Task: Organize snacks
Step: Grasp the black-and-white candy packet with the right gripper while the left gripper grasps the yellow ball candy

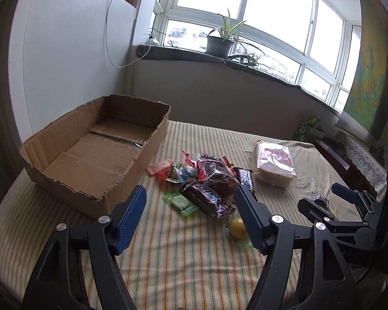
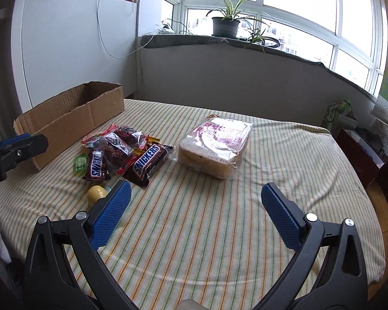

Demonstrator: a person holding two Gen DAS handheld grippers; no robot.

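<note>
Both grippers, left (image 1: 191, 201) and right (image 2: 195, 196), hang open, holding nothing; cardboard box (image 1: 64, 139) empty; snack pile (image 1: 209, 180) and bread pack (image 2: 217, 144) unsorted on the table.

A table draped in a striped cloth (image 2: 219, 232) carried an open cardboard box (image 1: 95, 152) at its left, a heap of Snickers bars (image 2: 147, 164) and wrapped sweets (image 1: 178, 174) beside it, a bagged loaf of sliced bread (image 2: 217, 147) near them, and a yellow jelly cup (image 1: 237, 228).

Snack pile (image 1: 212, 180) beside open cardboard box (image 1: 90, 152), bagged bread (image 2: 217, 147) right, on striped cloth.
</note>
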